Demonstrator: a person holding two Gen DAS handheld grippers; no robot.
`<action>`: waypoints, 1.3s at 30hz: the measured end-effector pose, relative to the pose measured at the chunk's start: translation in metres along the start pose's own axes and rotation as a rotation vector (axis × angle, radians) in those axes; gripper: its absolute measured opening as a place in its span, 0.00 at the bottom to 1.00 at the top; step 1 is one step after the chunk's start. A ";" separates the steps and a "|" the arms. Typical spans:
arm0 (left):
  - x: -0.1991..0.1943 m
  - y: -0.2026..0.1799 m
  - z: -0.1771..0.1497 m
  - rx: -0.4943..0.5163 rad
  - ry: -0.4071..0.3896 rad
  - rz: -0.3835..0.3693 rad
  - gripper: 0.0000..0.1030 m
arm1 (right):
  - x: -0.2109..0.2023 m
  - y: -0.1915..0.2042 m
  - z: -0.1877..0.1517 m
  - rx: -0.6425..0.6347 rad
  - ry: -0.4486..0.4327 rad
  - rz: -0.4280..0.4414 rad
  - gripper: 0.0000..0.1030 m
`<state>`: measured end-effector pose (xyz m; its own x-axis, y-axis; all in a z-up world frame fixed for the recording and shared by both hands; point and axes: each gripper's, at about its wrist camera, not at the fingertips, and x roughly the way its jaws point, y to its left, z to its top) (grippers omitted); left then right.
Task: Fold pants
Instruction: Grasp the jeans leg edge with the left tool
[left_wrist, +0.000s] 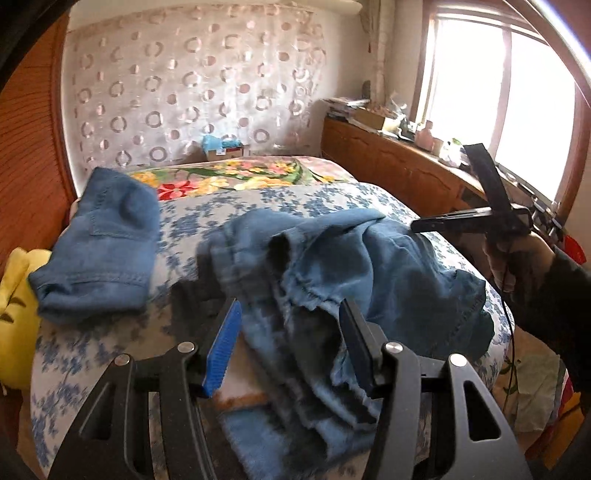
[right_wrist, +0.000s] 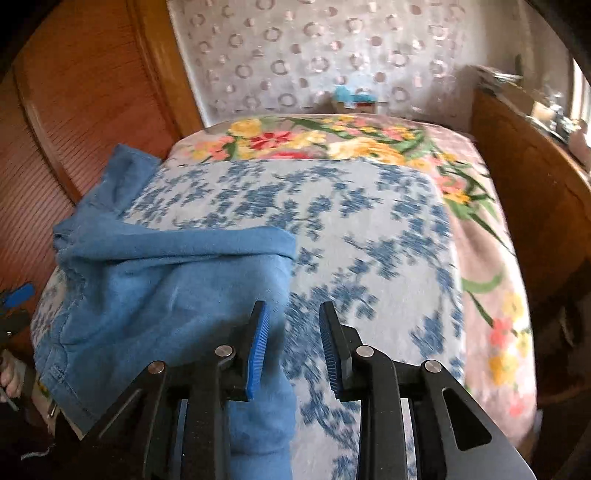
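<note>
Both jaws stood apart, gripping nothing: the left gripper (left_wrist: 288, 332) hovered over the crumpled blue denim pants (left_wrist: 332, 266) on the blue-flowered bedspread (right_wrist: 369, 229), the right gripper (right_wrist: 291, 343) just beside the pants' edge; 1 other folded denim piece (left_wrist: 99, 243) lay apart near the bed's left side

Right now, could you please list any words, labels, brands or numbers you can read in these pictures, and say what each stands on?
None can be read.
Small box by the curtain: any print is too small and blurred.
Blue pants: no label shows.
Clutter on the wooden ledge: too blurred to read.
</note>
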<state>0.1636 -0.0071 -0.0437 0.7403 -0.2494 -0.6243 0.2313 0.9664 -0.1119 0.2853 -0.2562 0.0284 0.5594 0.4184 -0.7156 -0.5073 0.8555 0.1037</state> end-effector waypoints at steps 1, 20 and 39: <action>0.005 -0.002 0.003 0.002 0.007 -0.003 0.55 | 0.007 -0.001 0.002 -0.008 0.007 0.010 0.28; 0.055 -0.012 0.047 0.078 0.041 0.011 0.55 | -0.012 -0.010 -0.057 -0.003 0.023 0.063 0.51; 0.063 0.027 0.062 0.051 -0.032 0.081 0.09 | -0.039 0.017 -0.076 0.049 0.000 0.119 0.52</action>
<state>0.2558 -0.0001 -0.0381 0.7776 -0.1737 -0.6043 0.2017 0.9792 -0.0219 0.2043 -0.2812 0.0056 0.4975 0.5178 -0.6960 -0.5371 0.8139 0.2216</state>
